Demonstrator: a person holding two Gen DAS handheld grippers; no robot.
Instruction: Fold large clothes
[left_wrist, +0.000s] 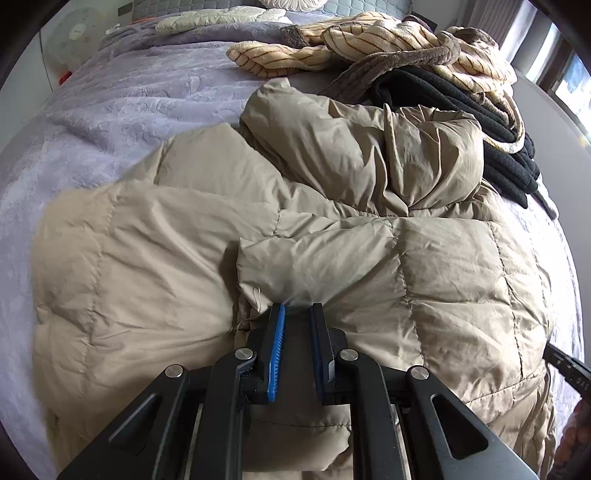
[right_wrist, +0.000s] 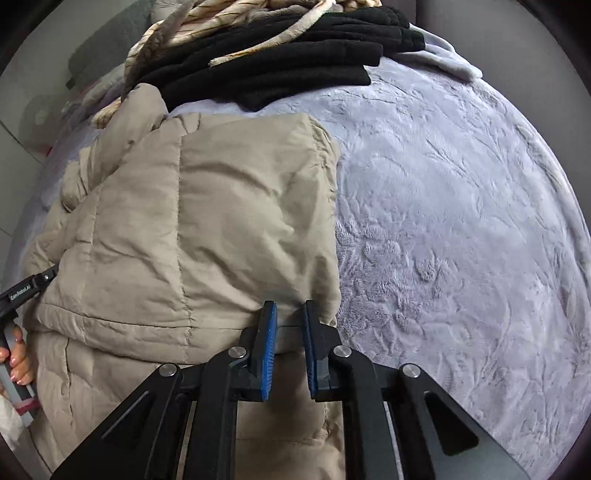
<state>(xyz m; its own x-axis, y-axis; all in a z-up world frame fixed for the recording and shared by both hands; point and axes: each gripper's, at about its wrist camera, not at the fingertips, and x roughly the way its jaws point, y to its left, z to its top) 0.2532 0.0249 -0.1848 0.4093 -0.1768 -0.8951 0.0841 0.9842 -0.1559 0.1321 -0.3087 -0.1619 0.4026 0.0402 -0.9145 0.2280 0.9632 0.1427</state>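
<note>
Both claws, left (left_wrist: 298, 308) and right (right_wrist: 289, 306), pinch the beige jacket (left_wrist: 332, 229) mid-fold on the bed (right_wrist: 461, 221); next, lay the lifted part flat.

Right tongs (right_wrist: 289, 308) are pinching the near edge of the tan puffer jacket (right_wrist: 207, 221), folded on the lilac fuzzy bed blanket (right_wrist: 461, 221). Black fleece (right_wrist: 295, 55) is piled behind it.

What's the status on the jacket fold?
Left gripper shut on tan puffer jacket. Right gripper pinching its edge. Black fleece pile beyond, clear.

Soft daylight from window (left_wrist: 565, 74), glare there; fisheye edges warped, dark.
</note>
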